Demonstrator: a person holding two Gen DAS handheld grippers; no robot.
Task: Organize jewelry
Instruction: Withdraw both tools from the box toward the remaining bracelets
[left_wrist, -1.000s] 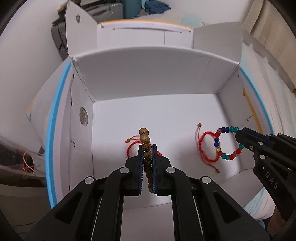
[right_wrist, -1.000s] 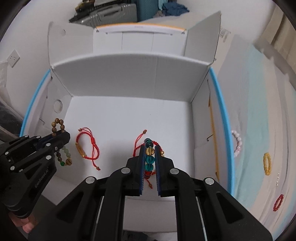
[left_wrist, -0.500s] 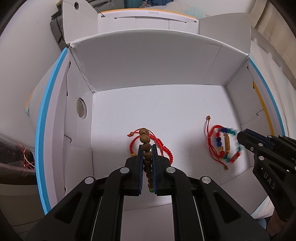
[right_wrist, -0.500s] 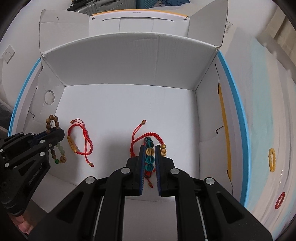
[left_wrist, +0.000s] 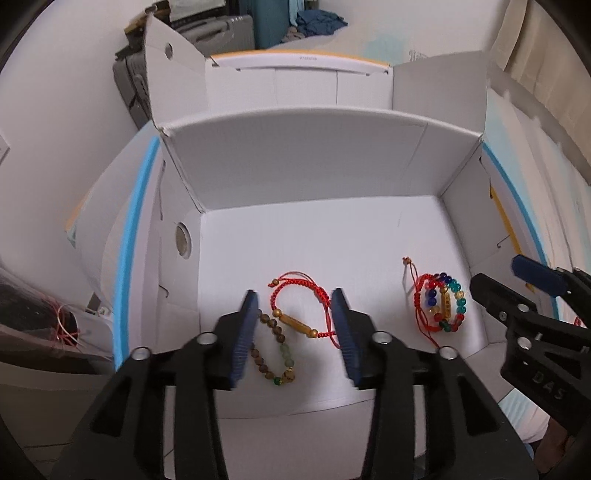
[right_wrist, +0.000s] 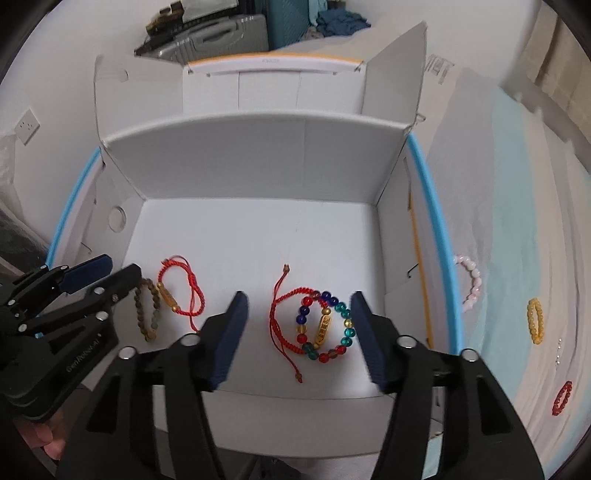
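A white cardboard box (left_wrist: 317, 162) (right_wrist: 258, 155) lies open before both grippers. My left gripper (left_wrist: 295, 299) is open and empty above the box floor. Below it lie a brown wooden bead bracelet (left_wrist: 275, 354) and a red cord bracelet with a gold tube (left_wrist: 306, 306). My right gripper (right_wrist: 299, 299) is open and empty. Below it lie a multicoloured glass bead bracelet (right_wrist: 325, 326) and a second red cord bracelet (right_wrist: 280, 317). The brown bracelet (right_wrist: 146, 314) and first red cord (right_wrist: 181, 295) also show in the right wrist view, beside the left gripper (right_wrist: 107, 273).
Outside the box on the right, on a pale cloth (right_wrist: 517, 258), lie a pink bead bracelet (right_wrist: 471, 282), a yellow bead bracelet (right_wrist: 535, 321) and a dark red one (right_wrist: 562, 398). Suitcases (right_wrist: 207, 33) stand behind the box. A plastic bag (left_wrist: 33, 317) sits at left.
Both grippers opened and let go of their bead bracelets, which now lie on the box floor. Both grippers have pulled up and back a little.
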